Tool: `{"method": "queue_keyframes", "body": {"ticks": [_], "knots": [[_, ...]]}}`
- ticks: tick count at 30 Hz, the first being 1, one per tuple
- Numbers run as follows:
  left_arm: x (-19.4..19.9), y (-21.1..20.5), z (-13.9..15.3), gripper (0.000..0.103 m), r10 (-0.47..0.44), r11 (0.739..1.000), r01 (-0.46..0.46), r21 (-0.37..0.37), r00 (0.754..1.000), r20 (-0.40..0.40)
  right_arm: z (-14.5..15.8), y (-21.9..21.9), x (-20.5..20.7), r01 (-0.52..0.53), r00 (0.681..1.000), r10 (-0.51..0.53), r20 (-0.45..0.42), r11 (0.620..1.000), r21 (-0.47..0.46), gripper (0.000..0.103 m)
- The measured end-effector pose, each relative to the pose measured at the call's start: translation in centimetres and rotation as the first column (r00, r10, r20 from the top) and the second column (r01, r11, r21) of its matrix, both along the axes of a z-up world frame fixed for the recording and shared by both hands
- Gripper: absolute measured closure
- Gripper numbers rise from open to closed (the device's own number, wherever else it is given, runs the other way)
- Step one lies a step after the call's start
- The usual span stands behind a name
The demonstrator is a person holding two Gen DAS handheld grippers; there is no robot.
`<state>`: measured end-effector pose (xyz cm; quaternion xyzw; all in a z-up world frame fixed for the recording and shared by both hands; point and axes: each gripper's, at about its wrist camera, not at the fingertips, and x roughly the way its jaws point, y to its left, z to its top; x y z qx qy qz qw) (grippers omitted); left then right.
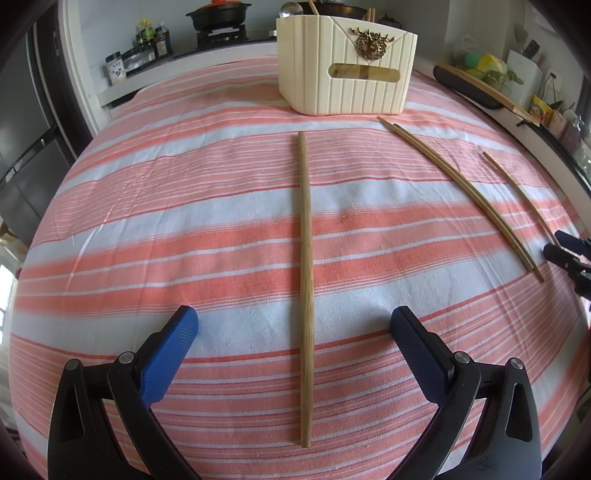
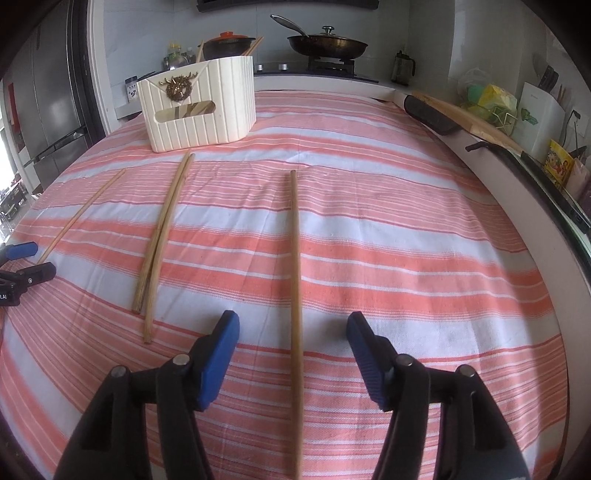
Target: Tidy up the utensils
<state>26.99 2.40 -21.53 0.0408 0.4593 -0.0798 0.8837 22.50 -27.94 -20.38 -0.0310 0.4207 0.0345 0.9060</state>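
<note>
Left fingers [image 1: 294,321] spread wide, gripping nothing, straddling 1 chopstick [image 1: 306,288] flat on the striped cloth [image 1: 184,229] of the desk, pads clear of it on both sides. Right fingers [image 2: 293,325] about half open, also empty, straddling another chopstick [image 2: 295,295] without touching it. Between the 2, a pair [image 2: 157,240] lying side by side, touching along most of their length. All 4 sticks pointing roughly toward the cream holder [image 2: 201,103] at the far side of the cloth. On its front, a gold stag emblem [image 2: 177,86] above a slot window; more chopsticks [image 2: 255,46] and a spoon [image 1: 290,9] standing inside. Behind, a stove with a black pot [image 2: 229,42] and a lidded pan [image 2: 327,44]. Bottle and packet labels at the desk's edges too small to read.
</note>
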Motion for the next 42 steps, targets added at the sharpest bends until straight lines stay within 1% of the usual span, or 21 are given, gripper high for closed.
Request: {"method": "queue_keyframes", "body": {"ticks": [15,17,18,19,21,22,25,28,29,31,33,35,36,37,38,39,40,41,42], "knots": [[-0.1,0.1,0.0,0.000,-0.001,1.000,0.001,-0.001,1.000,0.000,-0.1,-0.1,-0.1,0.000,1.000,0.000,0.000,1.000,0.002,0.041],[0.0,0.4,0.3,0.001,-0.029,0.999,0.028,-0.015,0.999,-0.029,0.0,-0.1,-0.1,0.006,1.000,-0.006,-0.006,1.000,0.004,0.041],[0.0,0.7,0.7,0.001,-0.062,0.998,0.060,-0.033,0.997,-0.053,0.1,0.0,0.1,0.007,1.000,-0.007,-0.026,1.000,0.002,0.040],[0.1,1.3,1.2,0.001,-0.102,0.993,0.098,-0.060,0.992,-0.074,0.4,0.0,0.4,-0.009,0.997,0.009,-0.070,1.000,0.000,0.040],[0.4,2.7,2.6,0.001,-0.158,0.984,0.148,-0.104,0.983,-0.095,1.0,-0.2,1.5,-0.087,0.979,0.089,-0.186,0.996,0.016,0.039],[0.9,3.3,3.3,0.001,-0.177,0.980,0.164,-0.114,0.978,-0.108,1.4,-0.5,2.1,-0.112,0.968,0.114,-0.225,0.993,0.023,0.039],[3.1,4.2,5.1,0.001,-0.205,0.971,0.185,-0.154,0.971,-0.122,3.0,-1.6,4.0,-0.110,0.959,0.115,-0.261,0.993,0.033,0.039],[5.9,3.8,5.5,0.001,-0.214,0.962,0.183,-0.201,0.967,-0.142,2.8,-1.9,6.4,-0.105,0.937,0.128,-0.325,0.991,0.088,0.039],[6.8,3.4,5.3,0.002,-0.216,0.962,0.185,-0.201,0.965,-0.146,2.5,-1.8,7.3,-0.108,0.932,0.132,-0.337,0.990,0.089,0.039],[8.4,2.4,4.6,0.003,-0.217,0.967,0.189,-0.169,0.962,-0.167,1.9,-1.1,8.7,-0.123,0.925,0.141,-0.352,0.990,0.072,0.039],[10.1,1.0,3.4,0.010,-0.221,0.973,0.203,-0.110,0.955,-0.196,1.2,-0.3,10.3,-0.143,0.915,0.159,-0.371,0.987,0.070,0.039],[11.7,-0.2,2.2,0.019,-0.210,0.978,0.208,-0.030,0.952,-0.221,1.1,0.5,11.7,-0.162,0.916,0.166,-0.366,0.986,0.042,0.039],[12.6,-0.7,1.7,0.021,-0.198,0.979,0.203,-0.003,0.953,-0.229,1.2,0.8,12.5,-0.172,0.916,0.171,-0.364,0.985,0.030,0.044],[13.4,-1.1,1.3,0.025,-0.190,0.980,0.199,0.015,0.953,-0.236,1.2,1.1,13.4,-0.178,0.914,0.175,-0.367,0.984,0.026,0.049],[14.1,-1.5,1.1,0.026,-0.185,0.980,0.199,0.033,0.953,-0.238,1.1,1.3,14.4,-0.176,0.913,0.171,-0.371,0.984,0.019,0.054],[14.6,-1.9,1.2,0.028,-0.188,0.978,0.204,0.049,0.956,-0.227,1.2,1.5,15.4,-0.173,0.914,0.167,-0.371,0.985,0.016,0.063],[14.9,-2.4,1.2,0.037,-0.199,0.975,0.217,0.054,0.953,-0.228,1.2,1.6,16.4,-0.164,0.914,0.157,-0.374,0.986,0.012,0.068],[15.2,-2.8,1.4,0.054,-0.213,0.972,0.231,0.051,0.950,-0.228,1.3,1.5,17.4,-0.149,0.917,0.140,-0.374,0.989,0.005,0.079],[15.3,-3.2,1.6,0.065,-0.223,0.970,0.240,0.048,0.948,-0.227,1.3,1.5,18.2,-0.137,0.917,0.127,-0.378,0.991,0.002,0.093]]}}
